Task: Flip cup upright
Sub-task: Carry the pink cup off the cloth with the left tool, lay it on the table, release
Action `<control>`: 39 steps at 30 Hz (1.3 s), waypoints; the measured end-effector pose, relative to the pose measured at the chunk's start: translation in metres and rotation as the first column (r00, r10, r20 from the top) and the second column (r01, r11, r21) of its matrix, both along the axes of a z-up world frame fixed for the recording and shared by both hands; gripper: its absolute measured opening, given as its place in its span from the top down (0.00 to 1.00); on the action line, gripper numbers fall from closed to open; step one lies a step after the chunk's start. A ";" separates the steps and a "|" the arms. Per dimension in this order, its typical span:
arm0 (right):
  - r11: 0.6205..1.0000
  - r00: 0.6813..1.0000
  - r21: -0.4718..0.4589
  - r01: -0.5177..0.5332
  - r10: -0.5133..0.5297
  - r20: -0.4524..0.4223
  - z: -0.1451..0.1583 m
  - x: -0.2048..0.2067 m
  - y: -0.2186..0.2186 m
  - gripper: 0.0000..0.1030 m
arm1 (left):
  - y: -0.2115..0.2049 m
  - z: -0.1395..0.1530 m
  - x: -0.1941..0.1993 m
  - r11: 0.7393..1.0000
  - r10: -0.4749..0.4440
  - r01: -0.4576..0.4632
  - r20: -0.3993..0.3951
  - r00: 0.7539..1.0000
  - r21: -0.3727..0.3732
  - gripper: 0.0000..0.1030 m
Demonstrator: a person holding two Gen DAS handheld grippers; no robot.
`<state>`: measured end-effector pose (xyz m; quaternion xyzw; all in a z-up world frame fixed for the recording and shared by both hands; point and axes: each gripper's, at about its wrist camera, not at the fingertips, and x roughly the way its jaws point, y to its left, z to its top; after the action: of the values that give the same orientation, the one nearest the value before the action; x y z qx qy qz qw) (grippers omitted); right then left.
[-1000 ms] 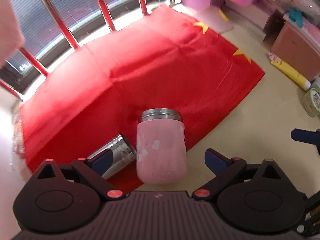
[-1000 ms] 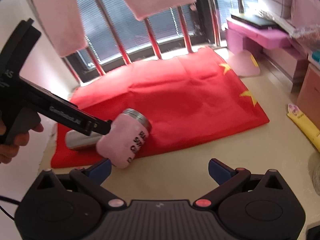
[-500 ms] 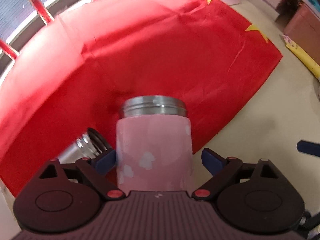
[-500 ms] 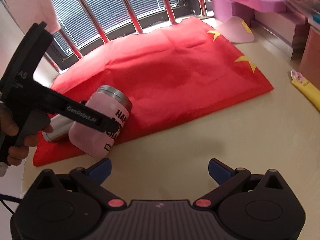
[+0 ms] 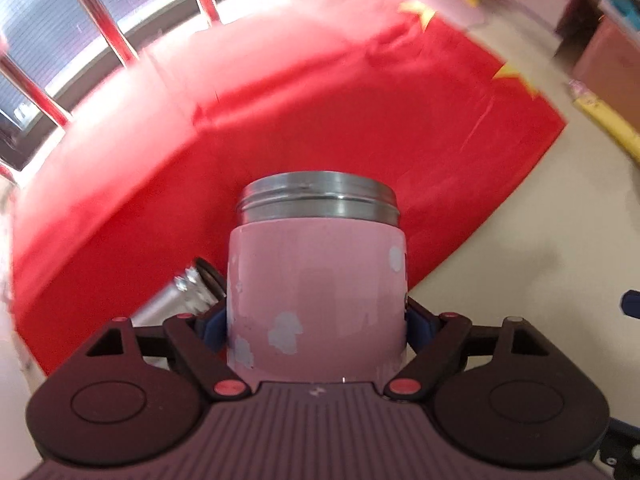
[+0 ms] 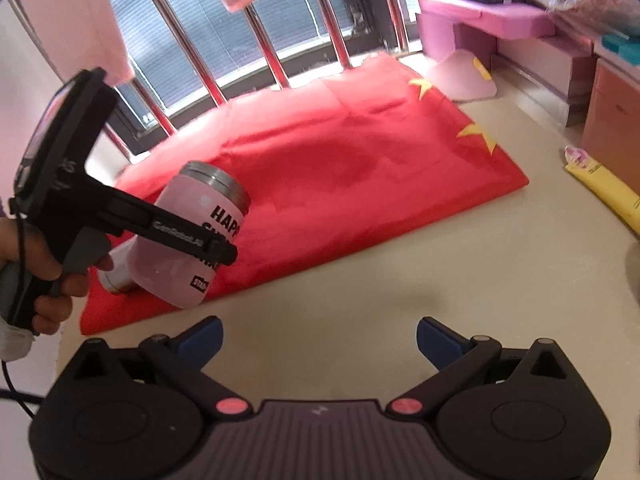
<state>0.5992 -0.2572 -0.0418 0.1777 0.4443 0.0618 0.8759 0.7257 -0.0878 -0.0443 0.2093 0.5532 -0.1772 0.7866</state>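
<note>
A pink cup (image 5: 316, 292) with a steel threaded rim and black lettering lies tilted on the edge of a red cloth (image 5: 320, 120). My left gripper (image 5: 316, 326) is shut on the cup's body, blue pads against both sides. In the right wrist view the cup (image 6: 188, 240) is tilted, rim up and away, with the left gripper's finger (image 6: 180, 236) across it. My right gripper (image 6: 318, 338) is open and empty over the beige floor, to the right of the cup.
A steel cylinder (image 5: 176, 300) lies on the cloth just left of the cup. A yellow tube (image 6: 604, 196) lies on the floor at right. Metal window bars (image 6: 264, 48) stand behind the cloth. Pink furniture (image 6: 480, 24) is at the far right.
My left gripper moved forward around the pink cup and closed on it. The cup's rim now sits higher. My right gripper stayed open and nearly still.
</note>
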 end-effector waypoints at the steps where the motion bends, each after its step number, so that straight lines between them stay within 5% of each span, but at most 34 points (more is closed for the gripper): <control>1: 1.000 1.000 0.002 -0.002 0.002 0.014 0.005 -0.004 -0.001 0.00 | 0.000 0.011 -0.007 1.000 -0.009 0.010 0.020 1.000 -0.002 0.18; 9: 1.000 0.987 0.003 -0.031 0.030 0.158 0.050 -0.058 -0.013 0.00 | -0.007 0.104 -0.107 0.998 -0.055 0.057 0.165 0.985 -0.008 0.18; 16: 0.992 0.943 -0.053 -0.115 0.126 0.309 0.065 -0.129 -0.018 0.00 | 0.015 0.128 -0.208 1.000 -0.012 0.017 0.250 0.968 -0.016 0.18; 24: 0.987 0.909 -0.125 -0.103 0.144 0.390 0.019 -0.214 -0.010 0.00 | 0.039 0.042 -0.302 0.998 -0.067 0.063 0.157 0.985 0.029 0.18; 32: 0.985 0.928 -0.153 -0.084 0.134 0.348 -0.017 -0.264 -0.001 0.00 | 0.033 -0.039 -0.325 0.980 -0.162 0.159 0.019 0.987 0.120 0.18; 39: 0.982 0.934 -0.165 -0.094 0.144 0.326 -0.027 -0.271 -0.002 0.00 | 0.027 -0.045 -0.333 0.979 -0.156 0.150 0.039 0.987 0.135 0.16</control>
<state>0.3282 -0.2596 -0.0685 0.0724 0.3013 0.1116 0.9442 0.3931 -0.0609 -0.0897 0.3070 0.5264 -0.1952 0.7685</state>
